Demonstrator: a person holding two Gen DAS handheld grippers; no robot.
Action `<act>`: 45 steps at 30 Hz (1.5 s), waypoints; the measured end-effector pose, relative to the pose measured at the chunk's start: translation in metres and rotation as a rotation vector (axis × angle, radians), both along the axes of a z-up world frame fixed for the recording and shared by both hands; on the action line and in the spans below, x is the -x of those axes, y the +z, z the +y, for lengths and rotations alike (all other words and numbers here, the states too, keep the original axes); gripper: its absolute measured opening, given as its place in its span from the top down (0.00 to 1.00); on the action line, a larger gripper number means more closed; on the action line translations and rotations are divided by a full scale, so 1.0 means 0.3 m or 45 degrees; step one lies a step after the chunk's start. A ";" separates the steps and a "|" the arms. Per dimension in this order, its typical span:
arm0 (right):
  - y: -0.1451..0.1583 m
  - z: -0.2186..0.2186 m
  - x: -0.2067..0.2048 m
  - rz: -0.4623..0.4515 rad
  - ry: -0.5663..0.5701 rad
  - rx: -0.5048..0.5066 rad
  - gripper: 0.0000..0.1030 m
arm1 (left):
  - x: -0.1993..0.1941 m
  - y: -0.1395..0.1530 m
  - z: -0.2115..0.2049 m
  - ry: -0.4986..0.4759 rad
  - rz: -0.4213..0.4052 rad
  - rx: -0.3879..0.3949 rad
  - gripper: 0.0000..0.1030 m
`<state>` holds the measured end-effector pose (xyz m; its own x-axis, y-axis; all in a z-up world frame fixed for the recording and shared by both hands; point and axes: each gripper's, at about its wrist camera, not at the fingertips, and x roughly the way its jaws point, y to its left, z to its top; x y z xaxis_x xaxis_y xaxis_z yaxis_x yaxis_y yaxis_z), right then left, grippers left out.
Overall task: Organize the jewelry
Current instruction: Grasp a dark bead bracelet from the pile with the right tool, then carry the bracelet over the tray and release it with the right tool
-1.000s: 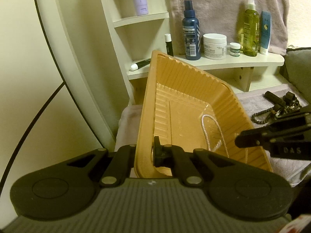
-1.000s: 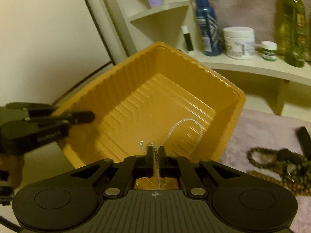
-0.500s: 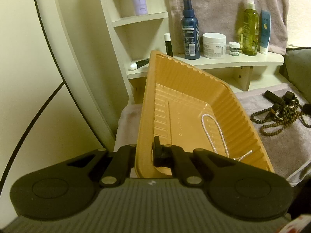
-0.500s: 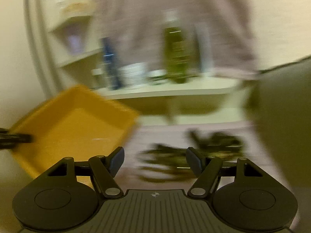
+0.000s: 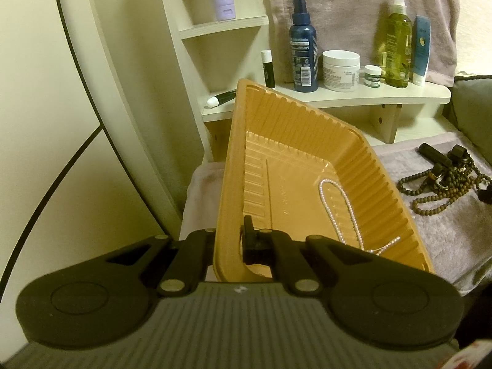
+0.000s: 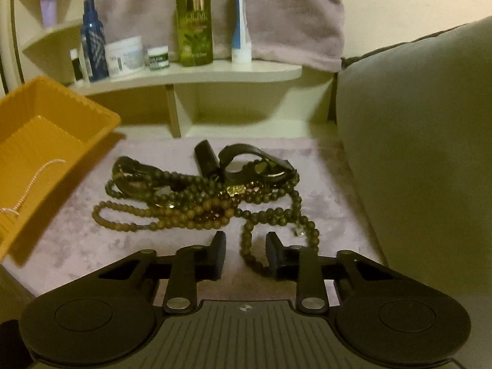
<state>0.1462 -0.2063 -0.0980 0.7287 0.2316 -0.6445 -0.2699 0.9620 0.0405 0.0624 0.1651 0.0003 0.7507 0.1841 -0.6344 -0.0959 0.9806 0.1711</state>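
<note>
A tangled heap of wooden bead strands (image 6: 196, 203) lies in the middle of the right wrist frame on a pale mauve plush cloth (image 6: 326, 196), mixed with a dark strap or band (image 6: 246, 156) and a small black cylinder (image 6: 206, 157). One loop of beads trails toward the bottom of the frame and runs between the fingers of the right gripper (image 6: 244, 253), which stands wide with nothing in it, just above the cloth.

At the left edge of that frame, and filling the centre of the left wrist frame, is an orange ribbed plastic tray (image 5: 295, 141), tilted. A thin white pearl-like chain (image 5: 341, 206) lies inside near its lower right wall. The left gripper (image 5: 229, 243) is clamped narrow on the tray's near wall, one finger inside, one outside.

The risk, I judge, is the tangle: closing on that one loop could drag the whole heap, strap included, or drop strands short of the tray. The tilted tray could also let the chain slide out.

On the shelf (image 5: 338, 95) in the upper part of both frames stand a dark blue spray bottle (image 5: 303, 49), a white jar (image 5: 340, 69) and a green bottle (image 6: 194, 18). Their labels are too blurred to read with confidence.
</note>
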 end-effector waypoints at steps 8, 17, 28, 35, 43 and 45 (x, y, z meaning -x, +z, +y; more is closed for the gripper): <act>-0.024 0.024 -0.026 0.000 0.006 0.038 0.78 | -0.002 -0.004 -0.004 0.006 0.008 -0.006 0.97; 0.033 0.016 -0.004 -0.044 -0.021 0.014 0.94 | -0.003 -0.004 -0.005 0.008 0.008 -0.006 0.97; 0.326 0.109 0.077 -0.283 0.097 -0.167 0.94 | -0.002 -0.003 -0.005 0.009 0.007 -0.005 0.97; 0.462 0.276 0.085 -0.330 0.346 -0.375 0.94 | -0.003 -0.004 -0.004 0.010 0.007 -0.002 0.97; 0.402 0.507 0.055 -0.195 0.611 -0.488 0.94 | -0.004 -0.005 -0.005 0.011 0.010 0.003 0.97; 0.367 0.555 0.052 -0.146 0.649 -0.481 0.94 | -0.004 -0.005 -0.003 0.011 0.010 0.003 0.97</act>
<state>0.1307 -0.0399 0.0122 0.5266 0.7628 -0.3754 -0.7122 0.6369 0.2951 0.0637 0.1641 -0.0014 0.7441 0.1890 -0.6408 -0.1031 0.9801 0.1694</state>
